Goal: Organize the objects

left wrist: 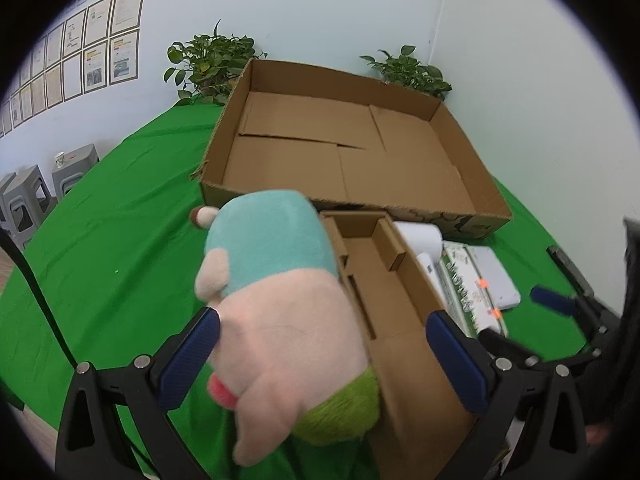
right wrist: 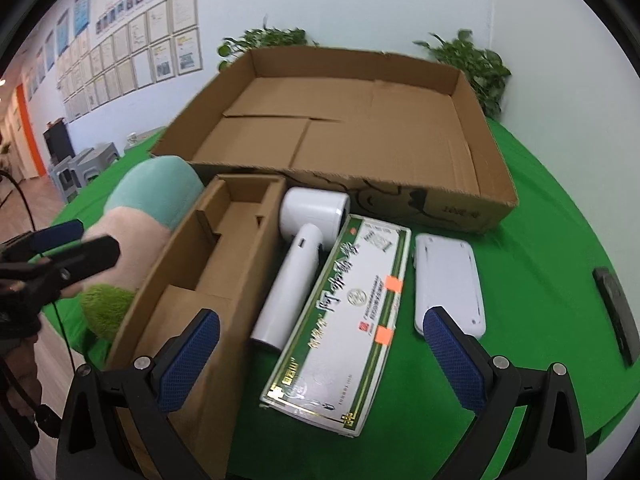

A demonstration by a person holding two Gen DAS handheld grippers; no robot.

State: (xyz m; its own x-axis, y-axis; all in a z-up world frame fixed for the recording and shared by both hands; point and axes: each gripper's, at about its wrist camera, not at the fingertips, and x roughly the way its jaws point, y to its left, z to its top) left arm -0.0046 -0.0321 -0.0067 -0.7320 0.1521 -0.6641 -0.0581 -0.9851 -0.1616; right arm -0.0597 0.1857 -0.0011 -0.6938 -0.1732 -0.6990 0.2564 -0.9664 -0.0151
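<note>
A plush toy in teal, pink and lime green lies on the green table, left of a small cardboard insert box. My left gripper is open around the toy, its left pad touching the toy. The toy also shows in the right wrist view. My right gripper is open and empty above a white hair dryer and a green-and-white flat box. A white keyboard-like device lies to the right. A large open cardboard box stands behind them.
Two potted plants stand behind the large box. A dark flat object lies at the table's right edge. Grey stools stand beyond the left table edge. The left gripper appears in the right wrist view.
</note>
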